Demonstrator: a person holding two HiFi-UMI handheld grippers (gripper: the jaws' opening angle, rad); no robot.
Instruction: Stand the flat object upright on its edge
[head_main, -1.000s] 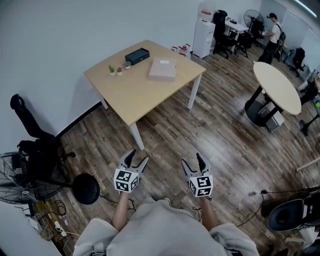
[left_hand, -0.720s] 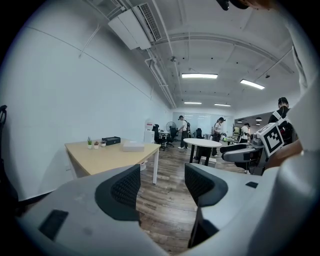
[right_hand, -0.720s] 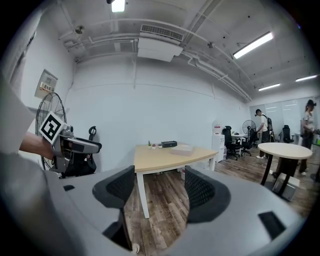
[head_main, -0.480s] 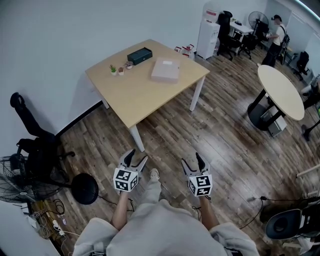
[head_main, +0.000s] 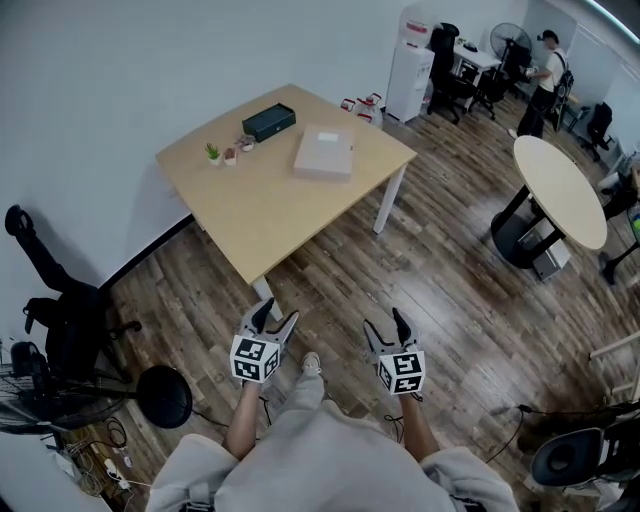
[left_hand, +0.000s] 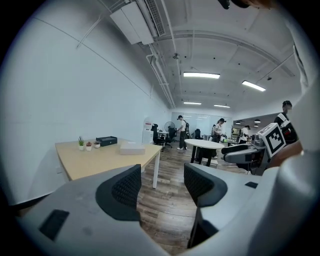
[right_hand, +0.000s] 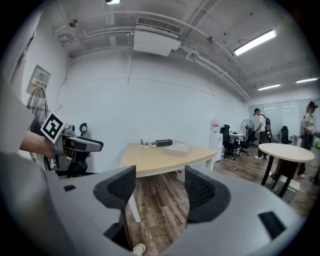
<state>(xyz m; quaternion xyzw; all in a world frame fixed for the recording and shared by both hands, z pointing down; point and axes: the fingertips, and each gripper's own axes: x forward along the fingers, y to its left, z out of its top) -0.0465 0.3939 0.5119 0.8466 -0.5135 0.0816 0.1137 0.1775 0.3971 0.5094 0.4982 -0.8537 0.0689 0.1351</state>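
**Both Grippers Empty, Well Short of the Table**

The left gripper (head_main: 275, 318) is held with its jaws spread wide and nothing between them, only bare floorboards showing in the gap. The right gripper (head_main: 385, 322) matches it, with jaws well apart and empty. The two tools are side by side, level with each other, on bare forearms reaching forward from the person's waist. Both noses dip slightly downward and aim toward the wooden table (head_main: 260, 205), and the marker cubes face up to the head camera. Both grippers hang over the plank floor (head_main: 450, 290), well apart from the table's near corner.

The flat object (head_main: 323, 153), a pale beige box, lies on its broad face on the table top, toward the right-hand side (no part of it is raised). A dark green box (head_main: 268, 122) sits nearer the table's wall-side edge. Small potted plants (head_main: 212, 152) stand just beside that box.
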